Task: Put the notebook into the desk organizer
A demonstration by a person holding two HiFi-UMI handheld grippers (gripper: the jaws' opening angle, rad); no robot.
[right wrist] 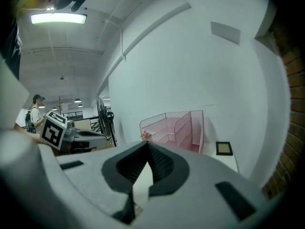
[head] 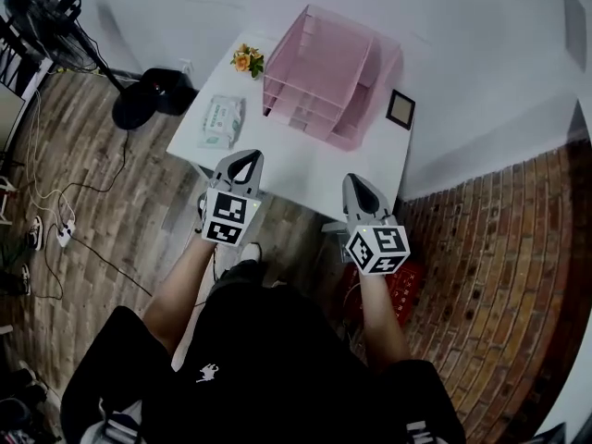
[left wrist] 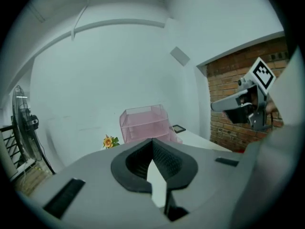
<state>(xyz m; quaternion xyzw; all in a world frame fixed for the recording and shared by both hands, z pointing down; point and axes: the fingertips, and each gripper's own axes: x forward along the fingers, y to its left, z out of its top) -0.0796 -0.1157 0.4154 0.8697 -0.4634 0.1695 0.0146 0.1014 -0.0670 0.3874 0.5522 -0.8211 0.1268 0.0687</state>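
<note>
White table (head: 305,169), pink desk organizer (head: 328,77), left gripper (head: 245,160) and right gripper (head: 359,181) side by side, pointing forward, both closed, empty

The desk organizer (head: 324,72) is pink wire mesh, thin enough that the white counter (head: 305,169) and wall show through its panels. It stands upright on the rear half of the counter, close to the wall. Its left part holds stacked flat shelves, one above another, with open fronts facing the counter's near edge. Its right part is taller, made of upright dividers forming narrow vertical slots. In the left gripper view the desk organizer (left wrist: 145,123) shows its tiered shelves front on. In the right gripper view it (right wrist: 178,128) is seen at an angle, with the shelves to the left and the tall side panel to the right.
</note>
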